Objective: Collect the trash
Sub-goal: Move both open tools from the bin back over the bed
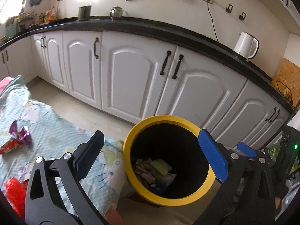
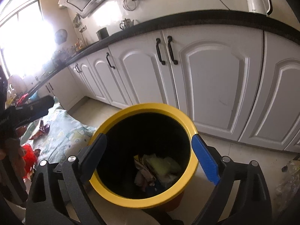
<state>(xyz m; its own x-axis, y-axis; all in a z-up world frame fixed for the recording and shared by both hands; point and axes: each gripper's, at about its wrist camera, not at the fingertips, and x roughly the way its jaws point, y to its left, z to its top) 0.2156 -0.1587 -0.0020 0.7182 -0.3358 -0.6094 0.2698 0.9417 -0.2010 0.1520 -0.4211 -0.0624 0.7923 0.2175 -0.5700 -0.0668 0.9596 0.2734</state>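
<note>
The left gripper (image 1: 151,155) and the right gripper (image 2: 150,157) both hang wide apart, holding nothing. Right under them stands the round black bin with a yellow rim (image 1: 131,140), with crumpled wrappers (image 1: 153,172) inside. To the left, on the pale printed cloth (image 1: 48,131), lie maybe purple and red snack wrappers (image 1: 16,138).

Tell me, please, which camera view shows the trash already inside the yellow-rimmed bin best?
The right wrist view: it looks almost straight down into the bin, so the crumpled wrappers lie unobstructed. The left wrist view shows the same pile smaller and more obliquely.
</note>
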